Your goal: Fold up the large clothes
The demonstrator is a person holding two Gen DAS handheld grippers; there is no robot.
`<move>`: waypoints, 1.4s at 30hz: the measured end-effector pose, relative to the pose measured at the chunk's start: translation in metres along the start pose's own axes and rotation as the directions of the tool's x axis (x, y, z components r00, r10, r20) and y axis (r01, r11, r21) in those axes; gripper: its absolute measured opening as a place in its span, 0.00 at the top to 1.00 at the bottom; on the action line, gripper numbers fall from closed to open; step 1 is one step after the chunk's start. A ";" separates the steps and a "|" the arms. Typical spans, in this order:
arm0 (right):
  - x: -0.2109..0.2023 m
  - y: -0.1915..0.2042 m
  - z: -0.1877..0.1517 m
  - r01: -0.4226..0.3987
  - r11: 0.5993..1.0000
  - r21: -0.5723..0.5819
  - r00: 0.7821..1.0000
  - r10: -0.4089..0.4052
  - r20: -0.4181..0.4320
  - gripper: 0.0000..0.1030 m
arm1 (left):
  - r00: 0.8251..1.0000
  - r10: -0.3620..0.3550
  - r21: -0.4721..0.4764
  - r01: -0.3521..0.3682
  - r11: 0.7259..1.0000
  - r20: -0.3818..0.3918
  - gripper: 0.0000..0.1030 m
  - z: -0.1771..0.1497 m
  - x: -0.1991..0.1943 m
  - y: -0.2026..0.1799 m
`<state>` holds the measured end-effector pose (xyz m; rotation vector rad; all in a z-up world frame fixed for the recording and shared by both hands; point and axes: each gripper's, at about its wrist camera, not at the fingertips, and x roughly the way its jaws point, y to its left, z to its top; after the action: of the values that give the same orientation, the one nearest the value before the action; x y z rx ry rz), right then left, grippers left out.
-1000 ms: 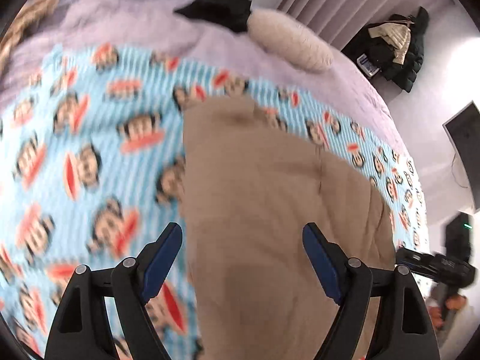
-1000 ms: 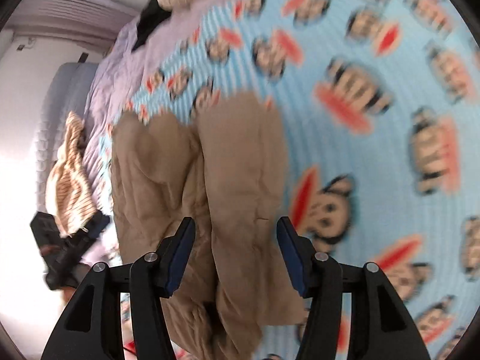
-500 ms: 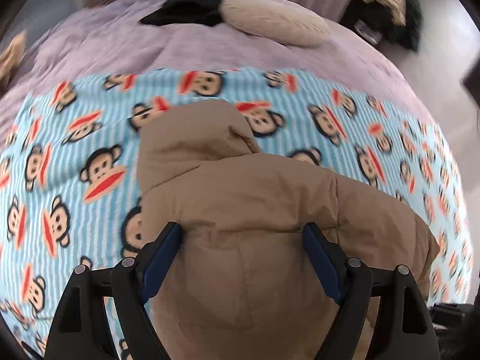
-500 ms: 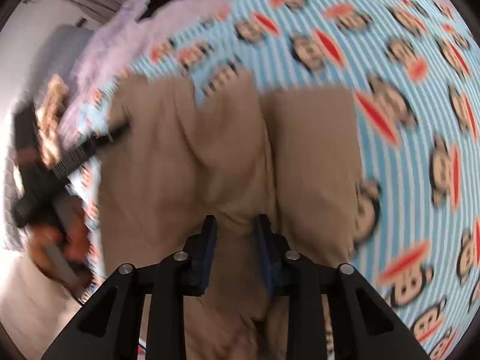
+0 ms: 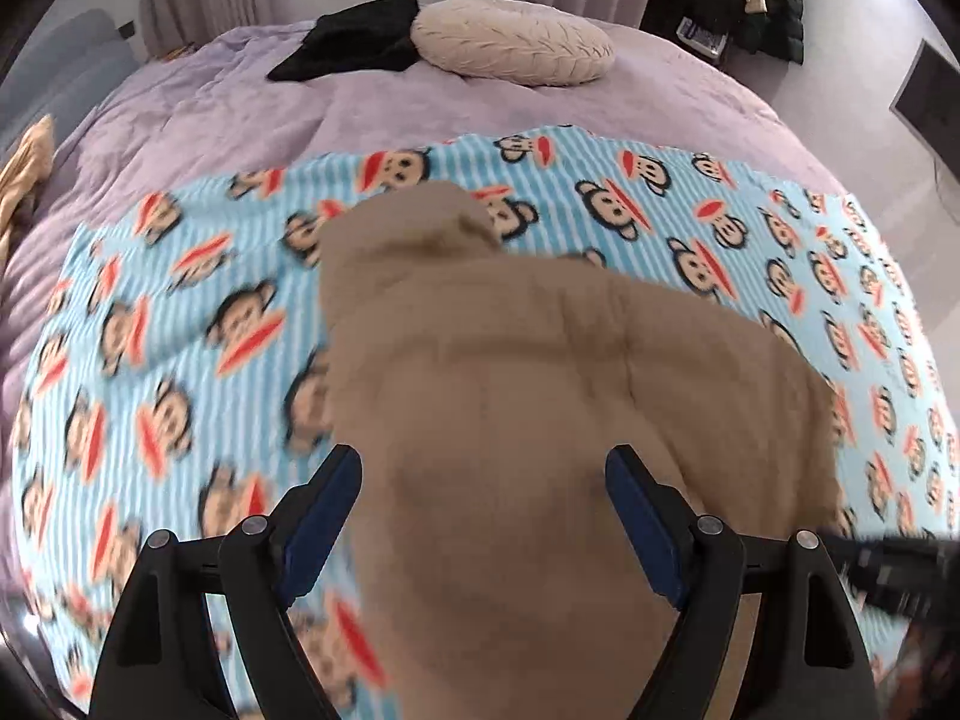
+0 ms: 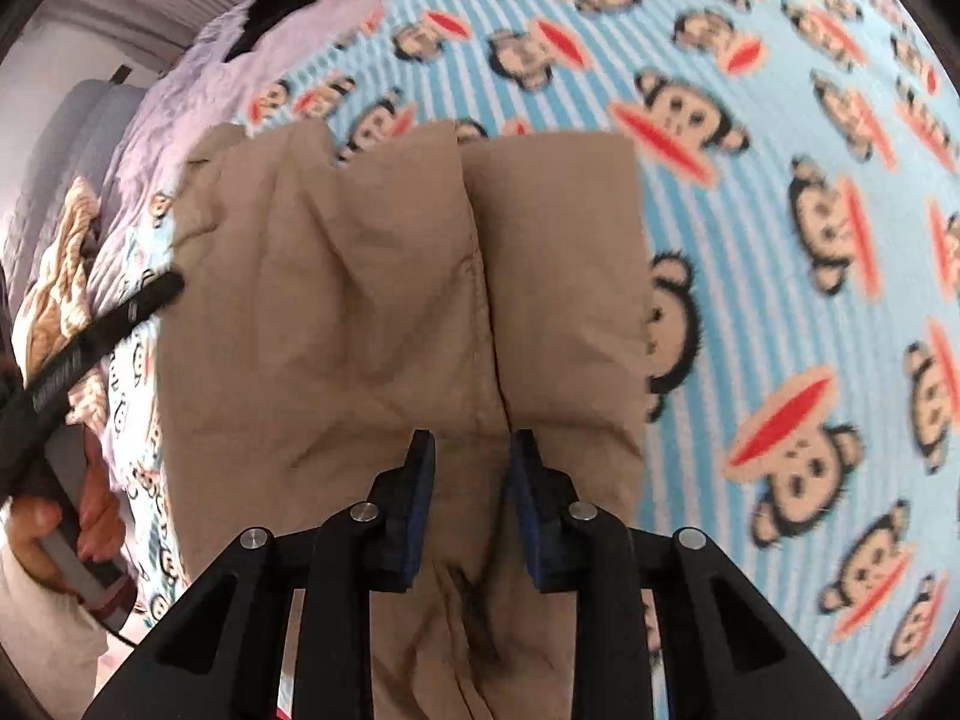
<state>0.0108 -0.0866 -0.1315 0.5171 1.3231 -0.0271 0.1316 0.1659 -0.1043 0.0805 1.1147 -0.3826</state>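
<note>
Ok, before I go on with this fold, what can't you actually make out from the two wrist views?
- Near end of the tan garment: cut off by the bottom edge in both views, behind the claw bodies.
- Right claw: it has just been closing on a fabric ridge; whether the pads press it is unclear.
- Left claw: open over the garment; contact beneath is not visible.
- Monkey blanket: motion-blurred in the left view.

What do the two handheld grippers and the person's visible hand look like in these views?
Both the left gripper and the right gripper have matte black angular arms with triangular cut-outs and silver round pivot bolts, ending in flat dark-blue pads. In the right wrist view, a hand wraps a grey handle; a light-coloured sleeve or garment shows below it. No cables are clearly visible.
</note>
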 end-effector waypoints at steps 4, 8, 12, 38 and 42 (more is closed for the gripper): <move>-0.037 0.007 -0.021 0.007 0.999 -0.037 0.999 -0.006 0.040 0.72 | 0.997 -0.014 -0.041 0.011 0.999 -0.072 0.19 -0.054 -0.022 0.006; -0.051 0.014 -0.054 -0.044 0.997 -0.065 0.999 0.045 0.012 0.72 | 0.987 0.006 -0.078 -0.018 0.997 -0.159 0.19 -0.100 -0.018 0.006; -0.040 0.013 -0.080 -0.057 0.997 -0.051 0.996 0.053 -0.078 0.72 | 0.982 -0.012 -0.162 -0.019 0.987 -0.190 0.16 -0.115 -0.013 0.010; -0.074 0.003 -0.081 0.006 1.000 -0.024 1.000 -0.006 -0.010 0.64 | 0.988 0.060 -0.082 -0.072 0.994 -0.139 0.16 -0.109 -0.065 -0.026; -0.078 0.009 -0.087 -0.003 1.000 -0.026 1.000 0.003 -0.003 0.63 | 0.992 0.061 -0.101 -0.072 0.992 -0.108 0.16 -0.113 -0.083 -0.026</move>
<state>-0.0871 -0.0673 -0.0693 0.4977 1.3238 -0.0066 -0.0064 0.1915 -0.0782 0.0455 1.2308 -0.2616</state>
